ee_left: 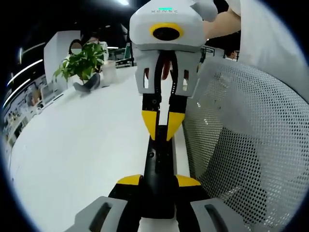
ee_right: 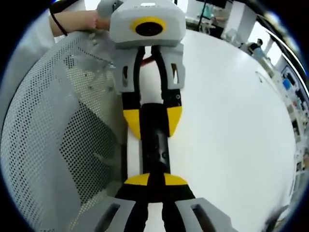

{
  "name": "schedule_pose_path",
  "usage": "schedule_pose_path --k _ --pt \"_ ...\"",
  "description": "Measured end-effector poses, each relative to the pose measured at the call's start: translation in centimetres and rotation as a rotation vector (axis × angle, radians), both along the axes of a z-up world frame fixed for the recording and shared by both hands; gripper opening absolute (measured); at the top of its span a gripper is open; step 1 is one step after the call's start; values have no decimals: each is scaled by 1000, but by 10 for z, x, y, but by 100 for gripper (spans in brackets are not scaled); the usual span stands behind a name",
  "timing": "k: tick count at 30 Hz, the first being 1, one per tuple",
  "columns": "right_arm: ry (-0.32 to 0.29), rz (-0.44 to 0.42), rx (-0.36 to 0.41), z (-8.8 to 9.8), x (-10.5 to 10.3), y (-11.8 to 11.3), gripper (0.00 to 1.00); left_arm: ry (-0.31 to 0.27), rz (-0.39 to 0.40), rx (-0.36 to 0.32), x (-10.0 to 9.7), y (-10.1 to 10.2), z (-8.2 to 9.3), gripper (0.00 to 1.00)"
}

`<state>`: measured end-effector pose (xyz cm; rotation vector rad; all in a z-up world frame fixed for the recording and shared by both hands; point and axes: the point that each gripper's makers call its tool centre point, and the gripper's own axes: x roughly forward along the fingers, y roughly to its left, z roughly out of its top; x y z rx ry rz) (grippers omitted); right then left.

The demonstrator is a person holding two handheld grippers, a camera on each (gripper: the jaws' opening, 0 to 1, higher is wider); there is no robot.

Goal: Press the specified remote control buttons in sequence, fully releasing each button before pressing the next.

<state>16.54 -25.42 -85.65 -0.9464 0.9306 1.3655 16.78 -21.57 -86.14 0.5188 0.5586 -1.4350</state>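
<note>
**Black remote gripped at both ends over a white table**

Yellow-tipped jaws of the left gripper [ee_left: 158,182] rose from the bottom of the left gripper view and were clamped on the near end of a long black remote control [ee_left: 159,164], its body running straight away from the camera. At its far end the right gripper [ee_left: 162,124] faced back toward the lens, its own yellow tips closed on the remote from either side. A hand [ee_left: 219,24] held that gripper from behind, against a white sleeve.

From the right gripper view the arrangement read in mirror: the right gripper [ee_right: 155,182] pinched the remote control [ee_right: 155,142] at the bottom of the frame, and the left gripper [ee_right: 152,122] met it at the other end, held by a hand [ee_right: 91,20] with a dark band at the wrist. Small buttons showed faintly on the remote's dark face (too blurred to tell apart).

The remote hung just above the edge of a white table [ee_left: 87,145], whether touching it I could not tell. A grey mesh chair back [ee_left: 241,145] stood just beside the table edge. A green potted plant [ee_left: 82,63] sat far down the tabletop, well apart from the grippers, with people seated behind it.
</note>
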Motion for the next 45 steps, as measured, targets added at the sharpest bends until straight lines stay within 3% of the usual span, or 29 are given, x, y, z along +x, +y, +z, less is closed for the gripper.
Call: schedule_pose_path --k 11,17,28,39,42,45 --pt "4 48 -125 -3 0 2 4 3 6 0 0 0 0 25" --pt "12 -7 -67 -1 1 -1 4 4 8 -1 0 0 0 25" --pt "9 -31 28 1 0 -2 4 3 18 0 1 0 0 25" --pt "-4 -55 33 0 2 -6 2 4 18 -3 0 0 0 25" --pt "-51 4 -1 -1 0 -5 1 5 18 -4 1 0 0 25" --pt "-56 -5 8 -1 0 -5 2 6 19 -5 0 1 0 25"
